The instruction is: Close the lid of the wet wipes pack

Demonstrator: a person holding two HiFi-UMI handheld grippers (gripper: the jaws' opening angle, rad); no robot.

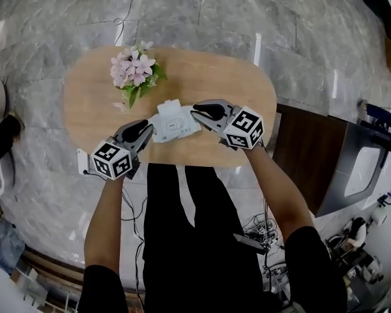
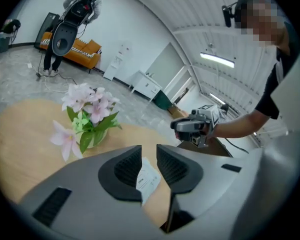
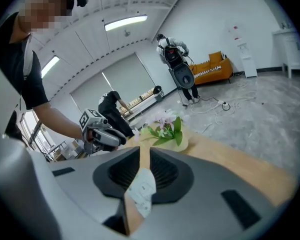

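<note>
The white wet wipes pack (image 1: pixel 177 125) lies on the oval wooden table (image 1: pixel 98 103), near its front edge. Its lid flap (image 1: pixel 168 106) stands raised on the far side. My left gripper (image 1: pixel 145 133) is at the pack's left end and my right gripper (image 1: pixel 197 113) at its right end; both tips are close to it, and contact is unclear. In the left gripper view the jaws (image 2: pixel 149 156) stand a narrow slit apart with nothing between them, the pack (image 2: pixel 149 180) just beyond. The right gripper (image 3: pixel 144 159) looks the same over the pack (image 3: pixel 142 190).
A pot of pink flowers (image 1: pixel 135 72) stands just behind the pack to the left. A small white object (image 1: pixel 83 161) sits at the table's front left edge. A dark cabinet (image 1: pixel 313 162) stands to the right, and cables lie on the marble floor.
</note>
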